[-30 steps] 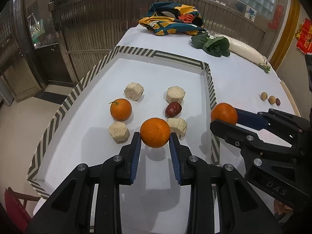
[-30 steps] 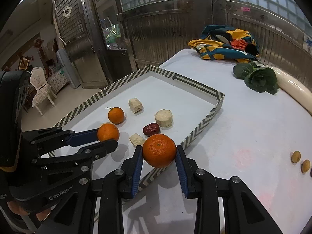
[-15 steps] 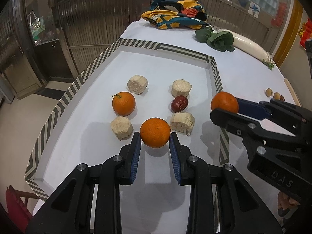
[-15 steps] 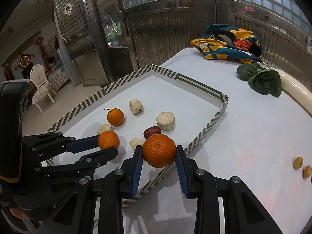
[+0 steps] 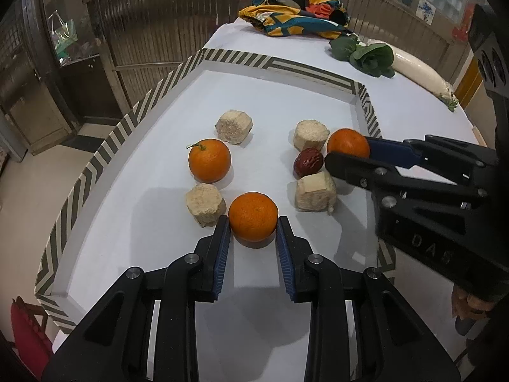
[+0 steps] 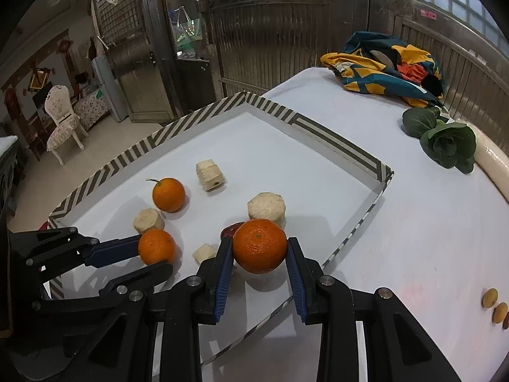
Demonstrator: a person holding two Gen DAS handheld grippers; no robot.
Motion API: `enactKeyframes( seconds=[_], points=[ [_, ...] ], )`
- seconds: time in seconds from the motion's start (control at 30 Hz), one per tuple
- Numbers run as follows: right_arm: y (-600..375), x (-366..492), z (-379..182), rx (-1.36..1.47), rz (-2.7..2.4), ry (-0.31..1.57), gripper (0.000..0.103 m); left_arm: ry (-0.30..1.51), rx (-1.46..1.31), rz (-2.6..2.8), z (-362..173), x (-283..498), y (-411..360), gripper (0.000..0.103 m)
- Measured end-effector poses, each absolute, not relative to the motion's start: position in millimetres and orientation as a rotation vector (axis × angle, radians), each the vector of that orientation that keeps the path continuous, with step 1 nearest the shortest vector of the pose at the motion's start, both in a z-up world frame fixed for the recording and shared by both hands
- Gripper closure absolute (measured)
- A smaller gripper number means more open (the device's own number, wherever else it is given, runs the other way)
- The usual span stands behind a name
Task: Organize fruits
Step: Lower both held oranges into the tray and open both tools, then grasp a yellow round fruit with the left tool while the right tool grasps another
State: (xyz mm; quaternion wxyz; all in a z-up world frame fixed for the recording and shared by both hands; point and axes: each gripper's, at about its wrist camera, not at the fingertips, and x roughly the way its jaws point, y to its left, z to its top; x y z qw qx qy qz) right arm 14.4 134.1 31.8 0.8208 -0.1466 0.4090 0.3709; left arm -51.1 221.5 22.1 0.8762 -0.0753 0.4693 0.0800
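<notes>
**A:** What have your claws got?

**B:** My left gripper (image 5: 253, 222) is clamped on an orange (image 5: 253, 216), blue pads pressed to both its sides, low over the floor of the striped tray (image 5: 105, 146). I can't tell whether the fruit touches the floor. My right gripper (image 6: 259, 250) is clamped on a second orange (image 6: 259, 245), held above the tray just inside its right wall.

**A:** And around the left one's orange?

**B:** A pale cut chunk (image 5: 205, 204) sits just beside it on the left, and the stemmed orange (image 5: 209, 160) lies loose past that chunk. To its right stands another pale chunk (image 5: 315, 191), with a red date (image 5: 308, 162) just behind that, near the right gripper's fruit. Two more chunks (image 5: 234, 126) lie farther back in the tray.

**A:** Outside the tray?

**B:** On the white table (image 6: 429, 222), well beyond the tray's far right corner, there's a leafy green (image 6: 445, 141) beside a white radish (image 6: 491, 162), and a patterned cloth (image 6: 388, 67) at the far end. Small brownish fruits (image 6: 490, 297) lie to the right of the tray.
</notes>
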Motion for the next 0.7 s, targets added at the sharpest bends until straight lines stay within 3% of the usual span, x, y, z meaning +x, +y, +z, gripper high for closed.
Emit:
enactKeyframes(
  seconds=[0.37, 0.43, 0.5, 0.7],
  points=[
    [134, 20, 31, -0.306, 0.810, 0.878, 0.067, 1.002, -0.175, 0.201, 19, -44, 222, 0.071],
    [133, 18, 33, -0.297, 0.813, 0.877, 0.065, 1.000, -0.185, 0.194, 19, -45, 223, 0.066],
    [131, 16, 36, -0.290, 0.812, 0.871, 0.064, 0.997, -0.201, 0.195, 20, -46, 224, 0.048],
    [111, 5, 52, -0.236, 0.813, 0.841, 0.064, 0.943, -0.194, 0.210, 32, -53, 214, 0.046]
  ],
)
